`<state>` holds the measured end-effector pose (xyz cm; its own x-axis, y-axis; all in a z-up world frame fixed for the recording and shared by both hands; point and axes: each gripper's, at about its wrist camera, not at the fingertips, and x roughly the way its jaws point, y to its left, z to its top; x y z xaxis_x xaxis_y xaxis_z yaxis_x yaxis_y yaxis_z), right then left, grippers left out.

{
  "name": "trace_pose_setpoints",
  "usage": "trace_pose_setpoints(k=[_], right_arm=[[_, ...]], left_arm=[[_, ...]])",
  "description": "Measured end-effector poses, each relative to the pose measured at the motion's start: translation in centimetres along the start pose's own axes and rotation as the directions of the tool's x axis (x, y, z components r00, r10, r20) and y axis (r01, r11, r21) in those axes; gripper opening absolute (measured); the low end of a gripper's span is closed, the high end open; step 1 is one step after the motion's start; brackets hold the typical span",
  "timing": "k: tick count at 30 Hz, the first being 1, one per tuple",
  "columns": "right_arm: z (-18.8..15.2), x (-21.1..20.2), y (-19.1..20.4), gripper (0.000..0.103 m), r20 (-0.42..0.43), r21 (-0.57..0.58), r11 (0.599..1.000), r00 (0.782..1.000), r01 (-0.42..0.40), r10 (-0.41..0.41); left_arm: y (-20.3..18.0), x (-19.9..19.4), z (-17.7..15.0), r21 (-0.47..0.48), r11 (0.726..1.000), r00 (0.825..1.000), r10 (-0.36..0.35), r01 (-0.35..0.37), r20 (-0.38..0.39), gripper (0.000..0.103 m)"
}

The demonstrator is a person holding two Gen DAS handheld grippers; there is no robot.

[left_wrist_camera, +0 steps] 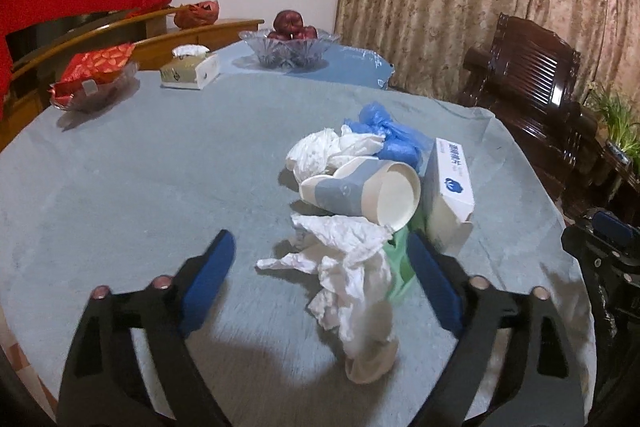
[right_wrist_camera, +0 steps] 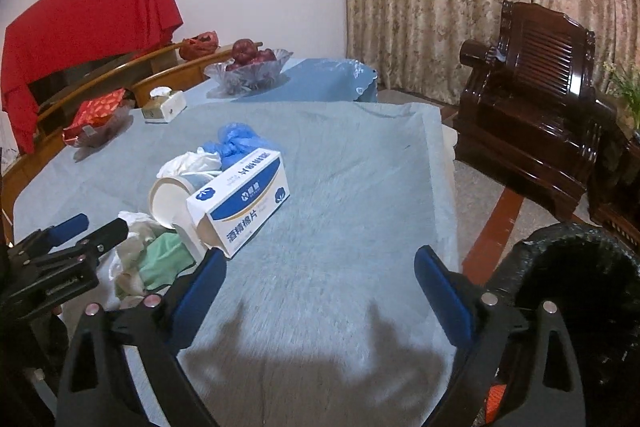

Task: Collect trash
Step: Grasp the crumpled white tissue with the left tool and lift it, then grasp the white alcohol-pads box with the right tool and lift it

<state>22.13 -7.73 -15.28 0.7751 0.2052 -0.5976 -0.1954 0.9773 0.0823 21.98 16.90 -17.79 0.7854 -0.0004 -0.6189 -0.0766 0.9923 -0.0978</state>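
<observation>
A heap of trash lies on the grey-blue tablecloth: a crumpled white tissue, a paper cup on its side, a white-and-blue box, blue plastic, more white tissue and a green scrap. My left gripper is open, its blue pads either side of the near tissue without pressing it. My right gripper is open over bare cloth, to the right of the box. A black-lined bin stands at the lower right, beside the table.
At the far side stand a glass bowl of apples, a tissue box and a dish of red packets. A dark wooden chair stands off the table's right edge, before a curtain. A red cloth hangs at the back left.
</observation>
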Motion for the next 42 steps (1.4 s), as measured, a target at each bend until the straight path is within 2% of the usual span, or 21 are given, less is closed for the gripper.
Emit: trace_pose_setpoints(k=[3,5,8,10,13,24,33,42], right_arm=[[0.1,0.7,0.1,0.093,-0.004,-0.002,1.0,1.0,-0.002,0.002],[0.2,1.1,0.2,0.093,-0.007,-0.003,1.0,1.0,-0.006,0.006],[0.3,1.6,0.7,0.093,-0.01,-0.013,1.0,1.0,-0.013,0.012],[0.4,1.8,1.0,0.093,-0.01,-0.023,1.0,1.0,-0.015,0.015],[0.5,2.0,1.5,0.093,-0.01,-0.029,0.999,1.0,-0.022,0.022],[1.5,2.8,3.9,0.093,0.001,-0.039,0.997,0.998,-0.059,0.059],[1.9,5.6,6.6,0.093,-0.026,-0.042,0.997,0.998,-0.064,0.062],[1.4,7.8,6.7,0.086,-0.072,-0.043,0.998,0.997,-0.035,0.032]], left_arm=[[0.1,1.0,0.0,-0.002,1.0,1.0,-0.013,0.013,-0.022,0.074],[0.0,1.7,-0.1,-0.002,1.0,0.999,-0.03,0.03,-0.045,0.066],[0.0,2.5,-0.4,-0.009,0.997,0.995,-0.071,0.071,-0.077,0.044],[0.1,2.8,-0.6,-0.024,0.995,0.991,-0.102,0.1,-0.091,0.023],[0.2,2.3,-0.5,-0.032,0.994,0.992,-0.108,0.106,-0.067,0.015],[1.9,-0.5,1.1,-0.041,0.997,0.998,-0.06,0.062,0.028,0.013],[3.2,0.4,1.6,-0.041,0.999,0.999,-0.029,0.029,0.022,0.013],[3.6,1.5,1.4,-0.052,0.998,0.999,-0.029,0.03,0.018,0.013]])
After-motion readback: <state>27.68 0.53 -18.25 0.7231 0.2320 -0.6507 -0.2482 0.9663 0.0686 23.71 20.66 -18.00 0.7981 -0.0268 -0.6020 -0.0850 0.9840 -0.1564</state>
